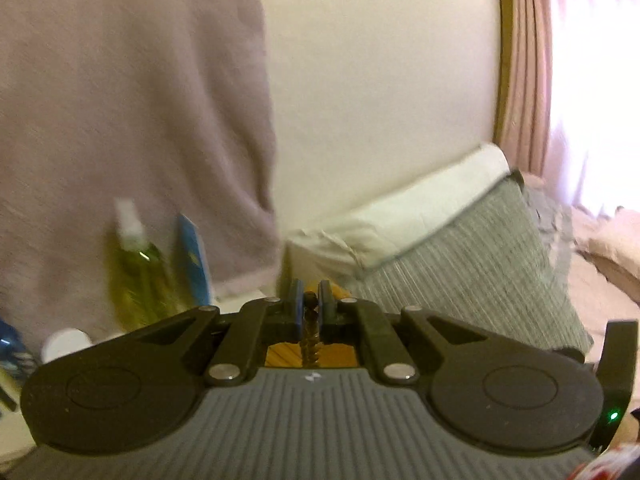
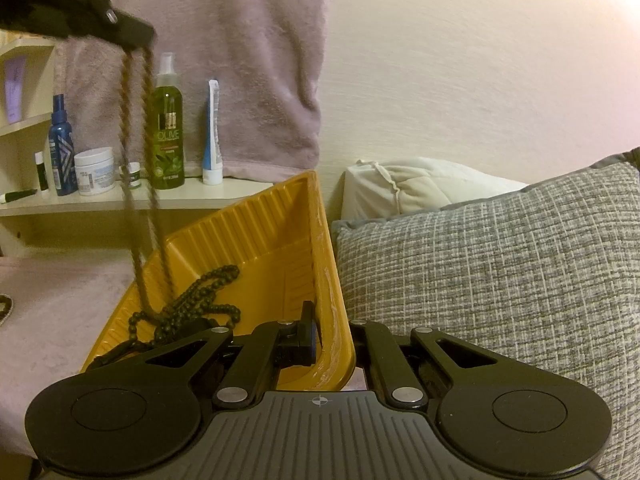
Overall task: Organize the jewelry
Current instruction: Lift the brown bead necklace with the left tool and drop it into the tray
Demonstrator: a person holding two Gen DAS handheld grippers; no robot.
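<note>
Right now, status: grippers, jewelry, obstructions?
Left gripper shut on brown beaded necklace, dangling over yellow tray. Right gripper clamped on tray's rim. Black bead necklace already inside. Path clear.

Motion-blurred bottle (image 1: 134,268) — label illegible

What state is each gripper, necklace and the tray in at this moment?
left gripper: shut on the brown necklace, raised.
brown necklace: hanging, lower end reaching the tray.
right gripper: shut on the yellow tray's wall.
yellow tray: tilted, far end up.
black bead necklace: lying in the tray.
green spray bottle: upright on the shelf, capped.
</note>
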